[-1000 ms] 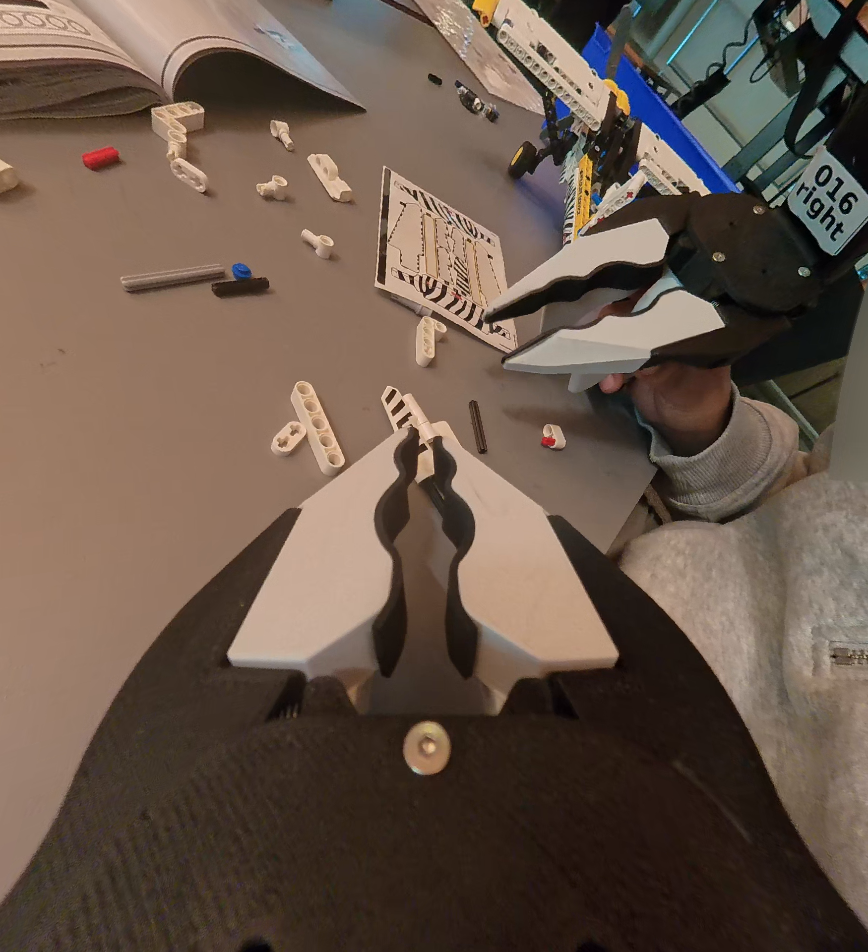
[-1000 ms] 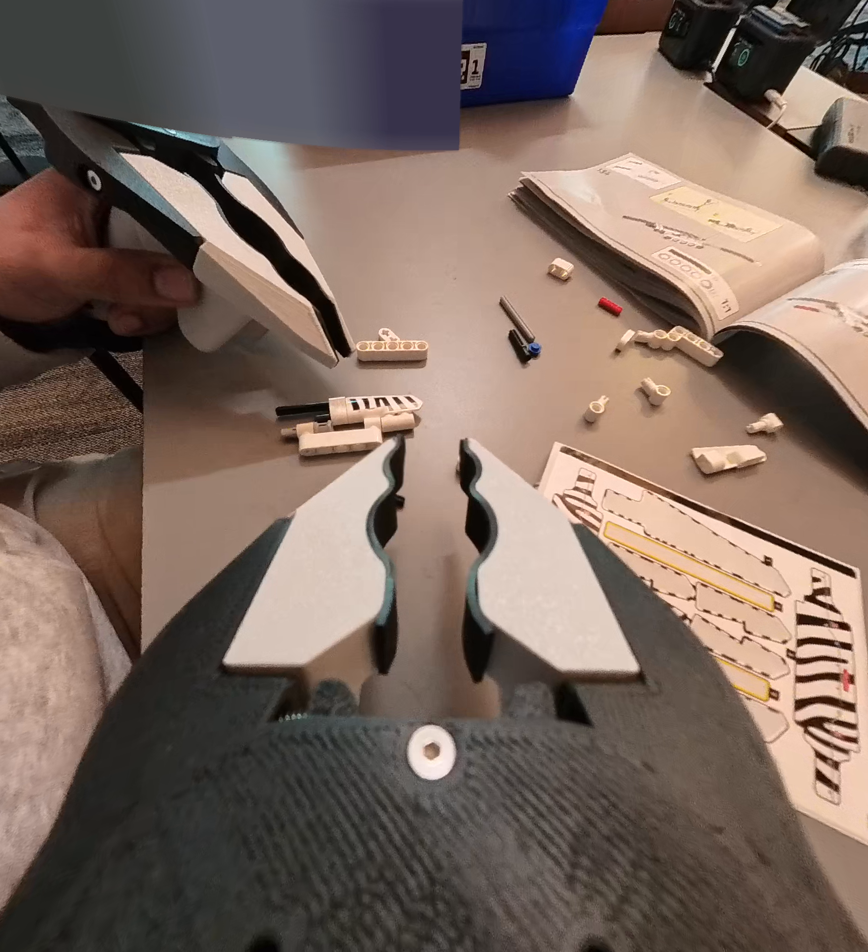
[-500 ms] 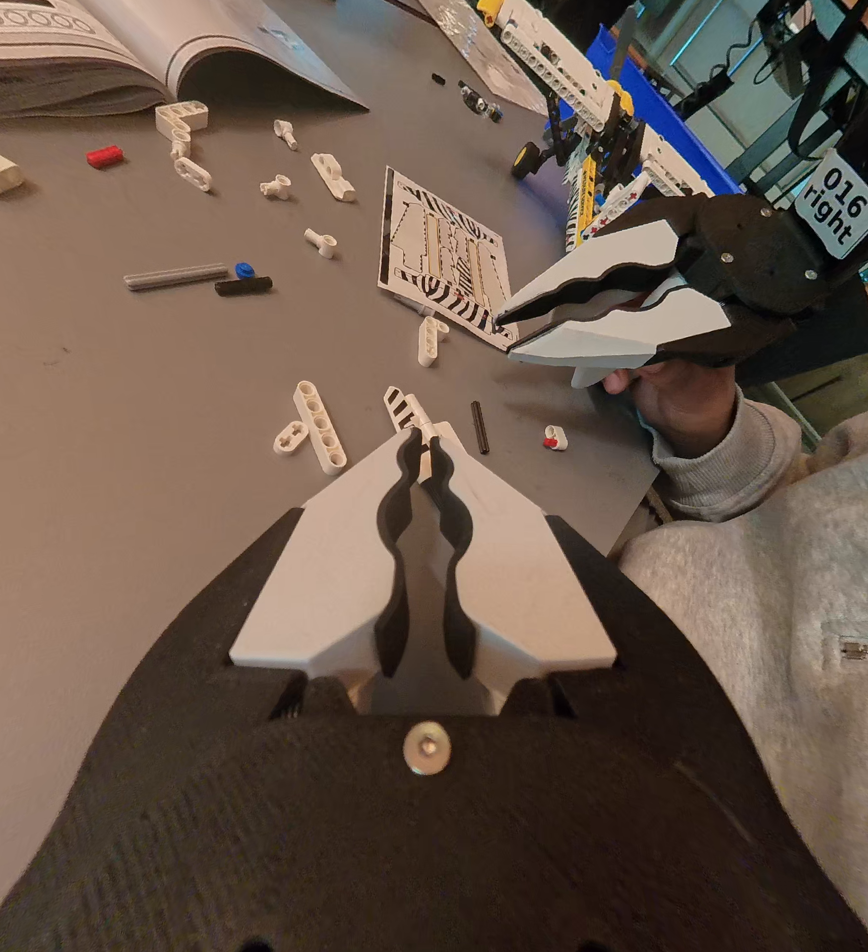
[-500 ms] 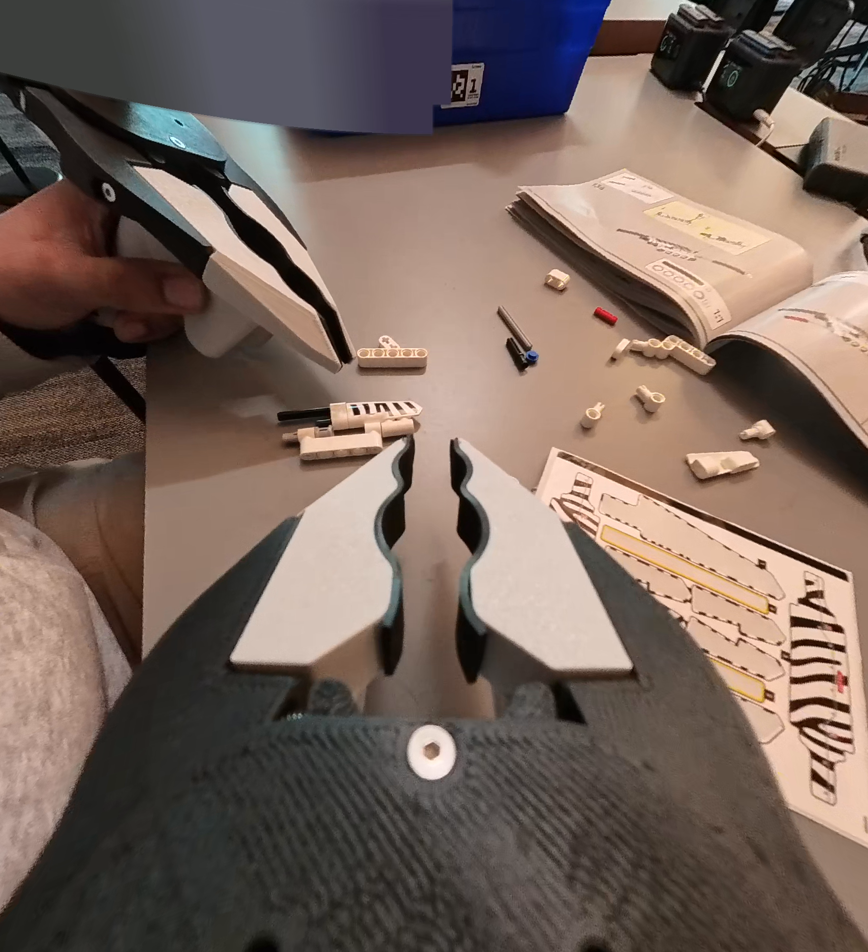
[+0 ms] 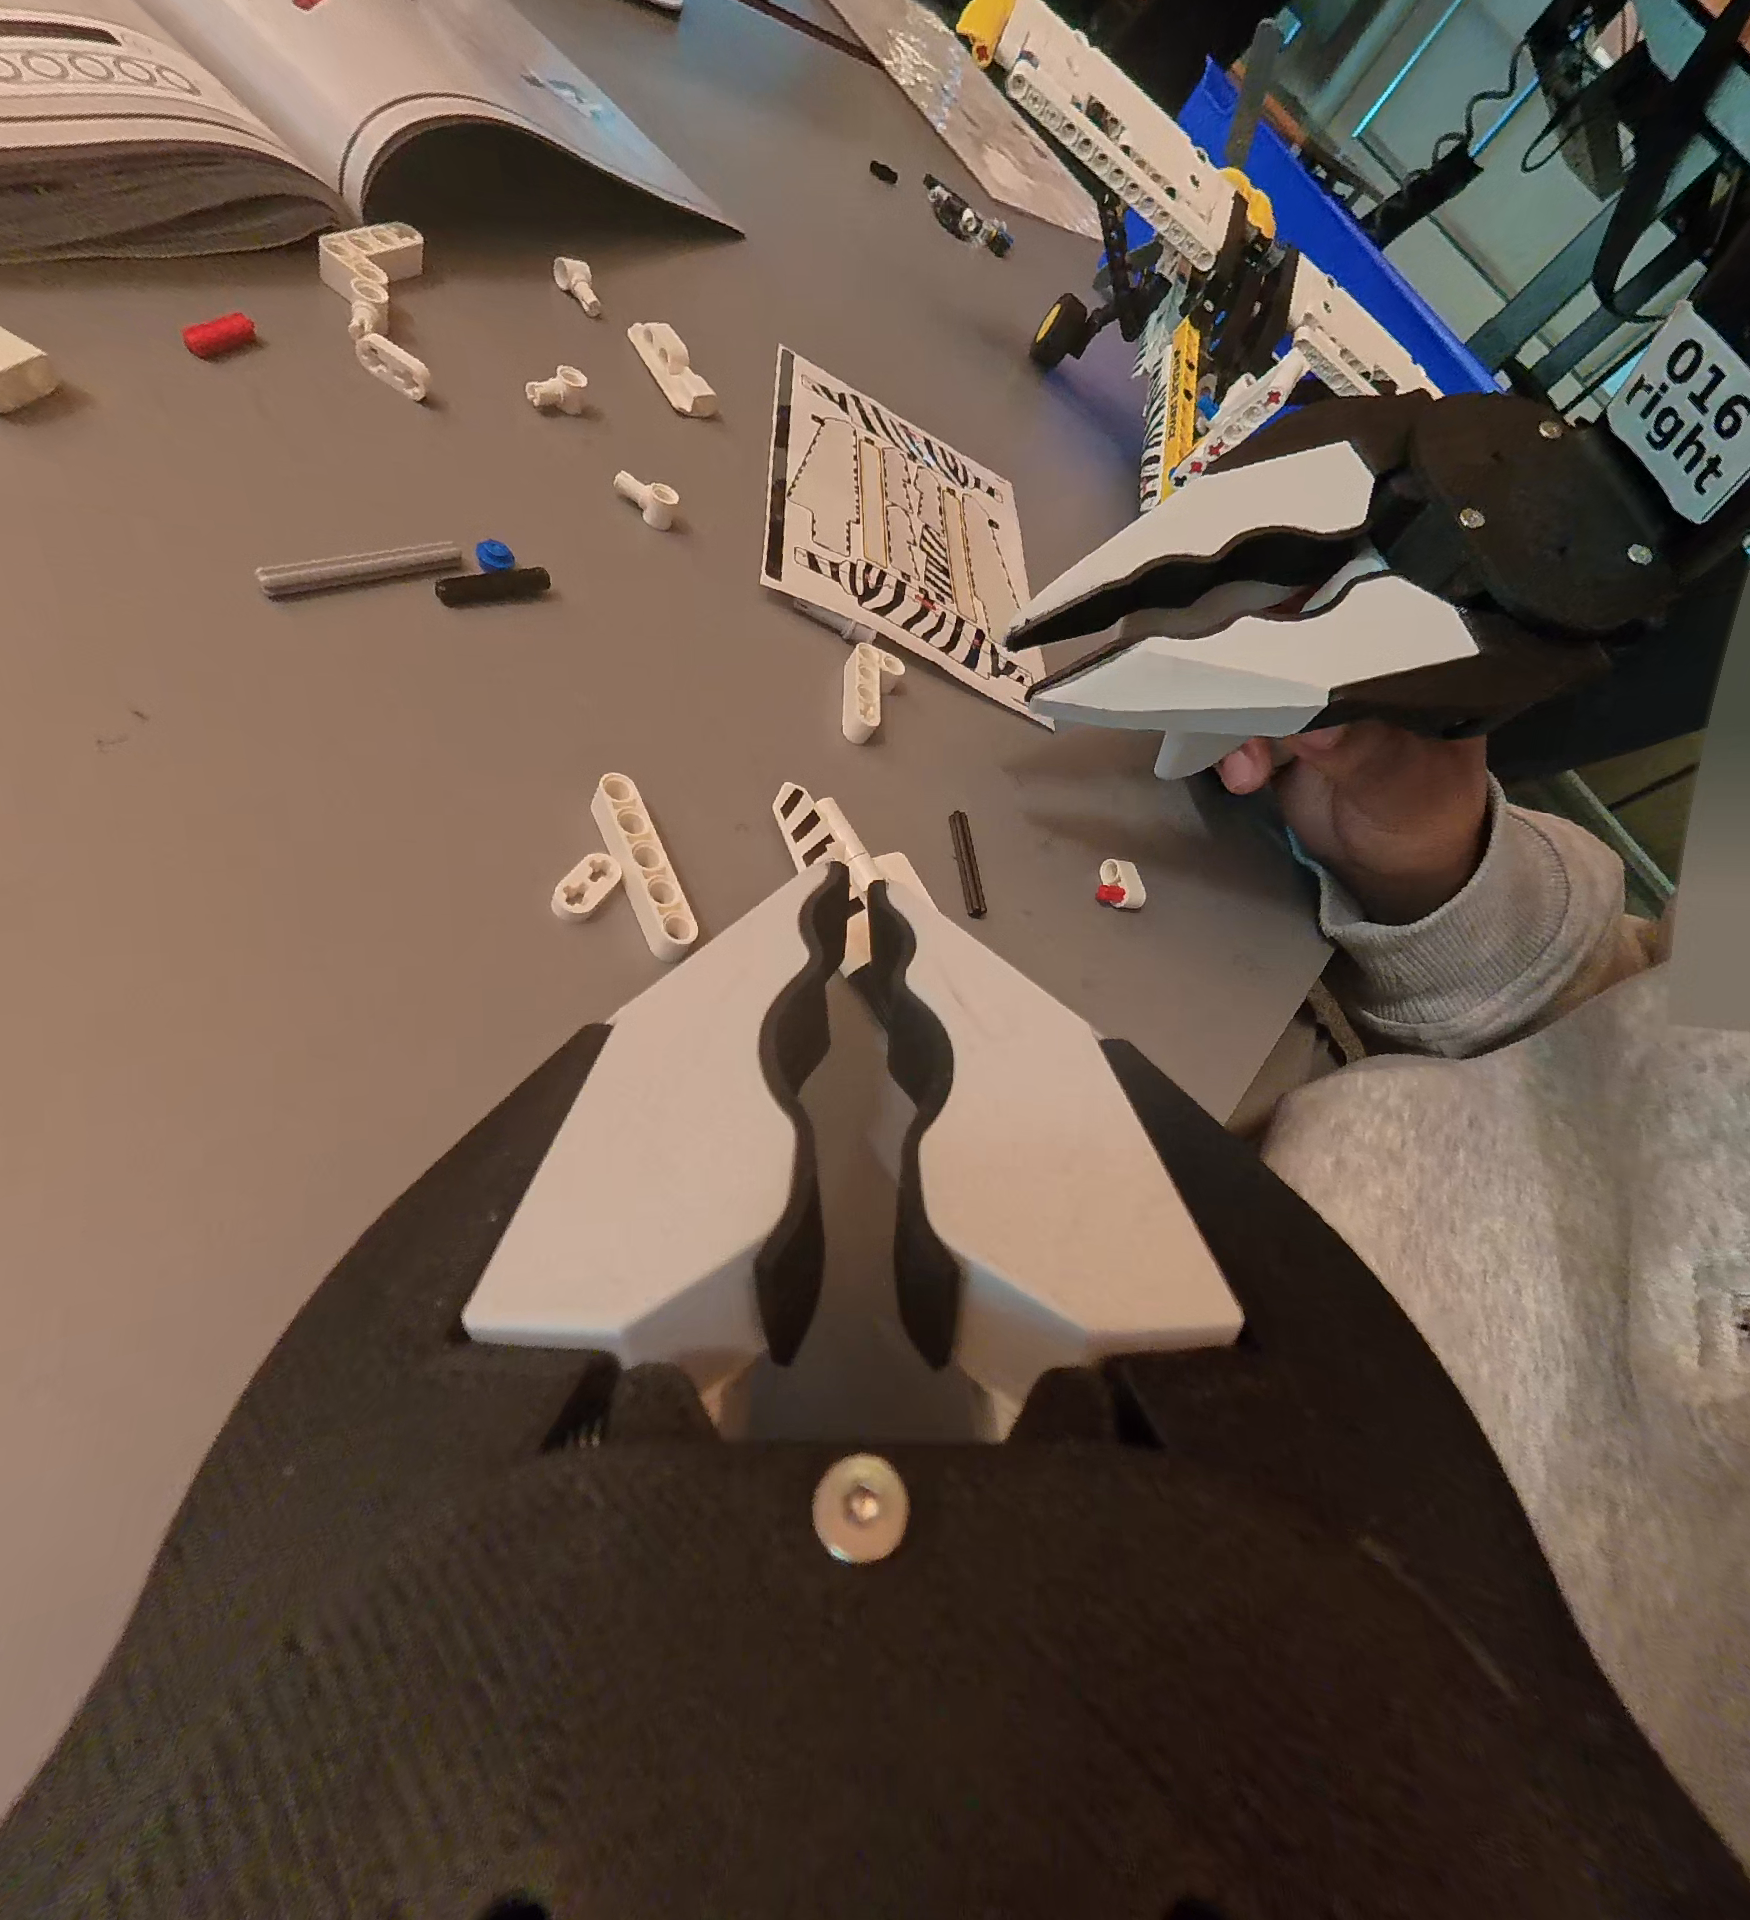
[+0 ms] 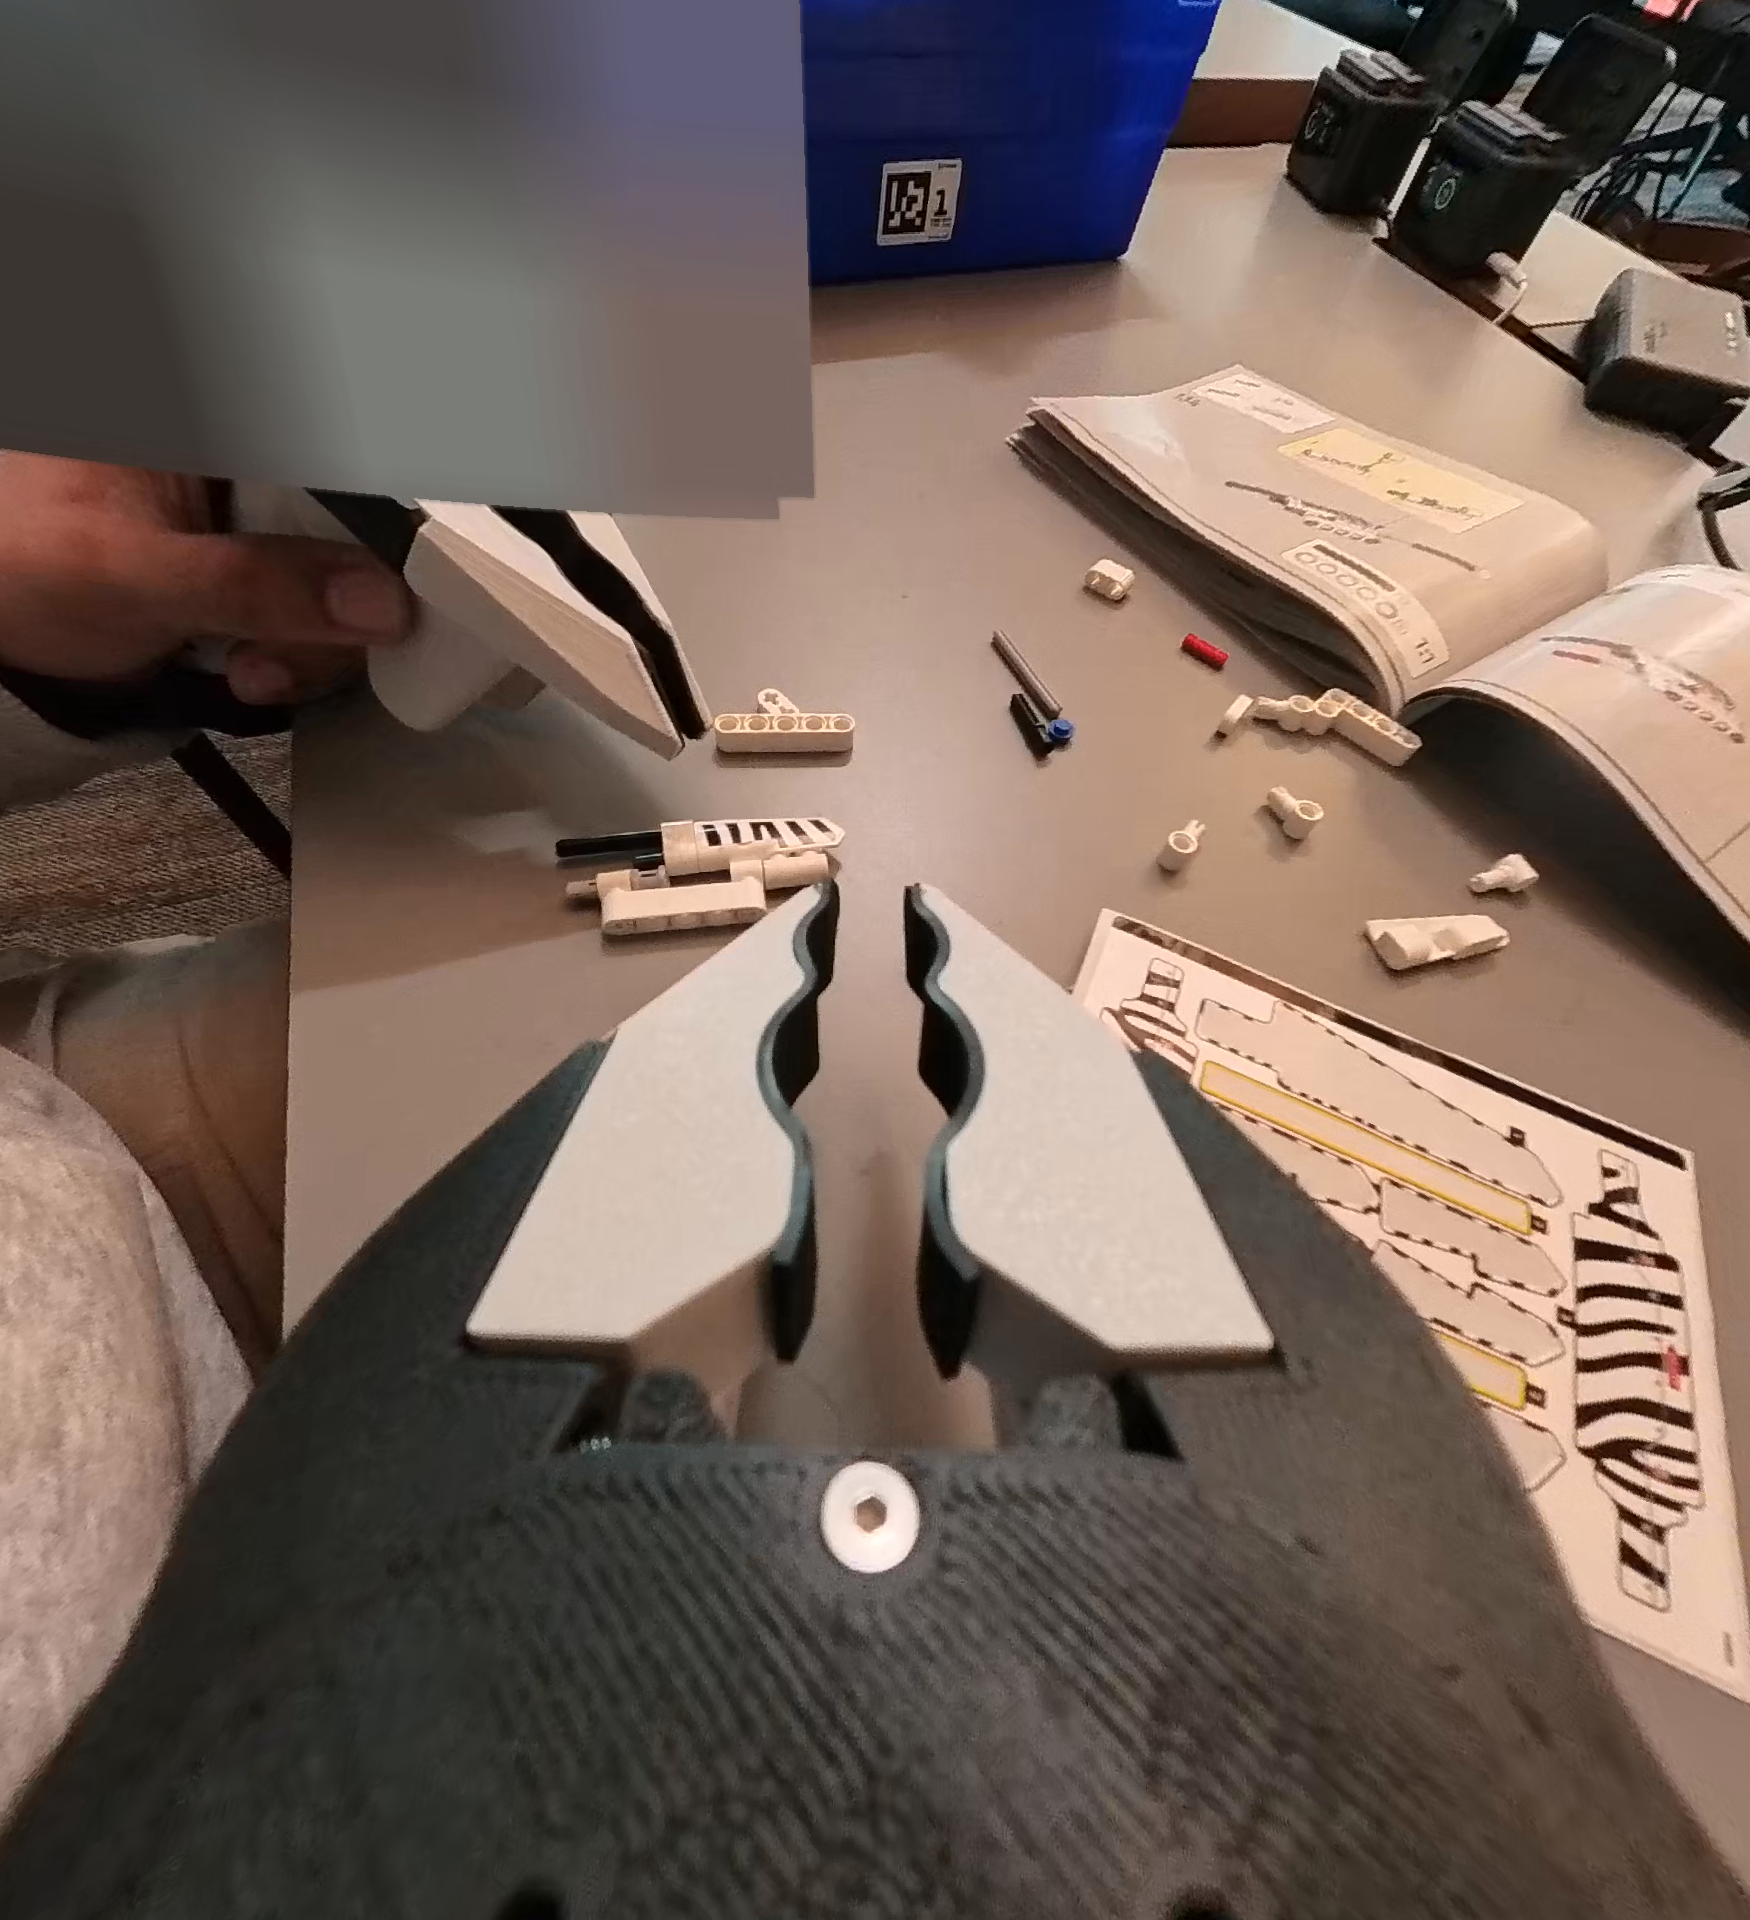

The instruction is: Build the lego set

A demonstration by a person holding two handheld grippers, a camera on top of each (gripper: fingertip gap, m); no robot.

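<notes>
Hovering above a grey table (image 5: 175,831), the left gripper (image 5: 853,902) has its jaws nearly closed, the tips only a narrow slit apart and holding nothing; in the right wrist view it (image 6: 679,717) hangs clear of the surface, just beside a white five-hole beam (image 6: 784,730). Directly past its tips in its own view lies a small white assembly with a zebra-striped piece (image 5: 811,826), resting on the table near the front edge with a black rod sticking out of one end (image 6: 606,844). The right gripper (image 6: 871,902) is held over the table with its jaws parted and empty, its tips just right of that assembly and beside a striped sticker sheet (image 6: 1473,1247). Loose white pieces, a red pin (image 5: 218,335), a grey axle (image 5: 357,566) and a black pin (image 5: 492,587) lie scattered toward an open instruction booklet (image 6: 1370,540). A partly built model (image 5: 1193,249) stands at the far side by a blue bin (image 6: 985,114).
</notes>
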